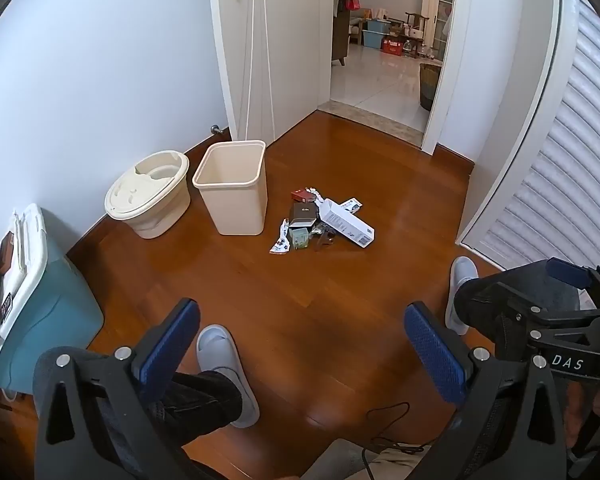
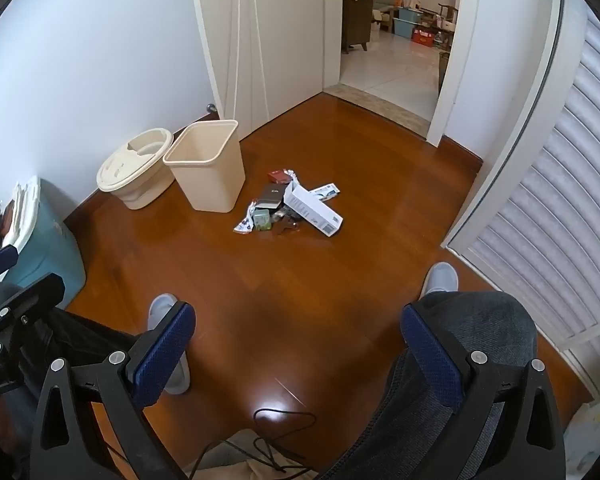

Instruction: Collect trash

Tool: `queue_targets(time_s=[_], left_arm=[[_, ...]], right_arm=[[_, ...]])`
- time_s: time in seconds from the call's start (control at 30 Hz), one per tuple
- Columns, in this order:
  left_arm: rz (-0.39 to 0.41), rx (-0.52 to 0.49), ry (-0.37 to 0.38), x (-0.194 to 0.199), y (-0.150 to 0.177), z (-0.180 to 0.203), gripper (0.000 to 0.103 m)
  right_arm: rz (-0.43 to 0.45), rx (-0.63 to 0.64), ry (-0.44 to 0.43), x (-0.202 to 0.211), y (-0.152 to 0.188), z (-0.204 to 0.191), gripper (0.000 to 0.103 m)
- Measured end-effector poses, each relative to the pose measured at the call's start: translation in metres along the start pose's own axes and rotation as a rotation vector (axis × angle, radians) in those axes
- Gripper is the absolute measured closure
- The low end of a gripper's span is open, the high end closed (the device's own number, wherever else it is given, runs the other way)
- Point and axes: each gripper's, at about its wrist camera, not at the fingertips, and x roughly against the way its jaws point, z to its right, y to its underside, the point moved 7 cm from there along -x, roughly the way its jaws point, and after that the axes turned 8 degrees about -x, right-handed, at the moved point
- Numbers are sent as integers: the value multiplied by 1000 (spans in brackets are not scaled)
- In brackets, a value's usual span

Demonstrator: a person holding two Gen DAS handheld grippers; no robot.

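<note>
A small heap of trash lies on the wooden floor: a long white carton [image 1: 347, 222] [image 2: 313, 209], a dark box [image 1: 302, 215] [image 2: 271, 197], a red packet [image 1: 302, 195] [image 2: 278, 176], a green pack [image 1: 299, 238] [image 2: 262, 220] and torn wrappers. Just left of the heap stands an empty beige wastebasket [image 1: 233, 186] [image 2: 206, 164]. My left gripper [image 1: 302, 338] and my right gripper [image 2: 298, 338] are both open with nothing between their blue pads, held well short of the heap above the floor. The right gripper's body [image 1: 540, 312] shows at the right of the left wrist view.
A round beige lidded bucket [image 1: 148, 192] [image 2: 134, 170] stands by the wall behind the wastebasket. A teal storage box [image 1: 44, 304] [image 2: 48, 240] is at the left. The person's slippered feet [image 1: 228, 372] [image 2: 440, 278] rest on the floor. A louvred door [image 2: 540, 216] is right; an open doorway [image 1: 384, 60] lies beyond.
</note>
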Motion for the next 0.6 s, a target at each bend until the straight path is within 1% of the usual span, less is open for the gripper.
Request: queue_targets(time_s=[0.23,0.47,0.5,0.6], left_arm=[[-2,9,-4,0,1,-3,0],[-4,2,-10,6,0,-2,0],[-9,3,-13,1,-1,0,0],[-14,9,-13,-1,-1,-1,0]], right_arm=[[10,1,-4,1,-1,-1,0],[-2,4,-4,1,2,-1,0],[-7,10,-3,-4,1,-6,0],[-2,11,-4,-4,0,-5,0]])
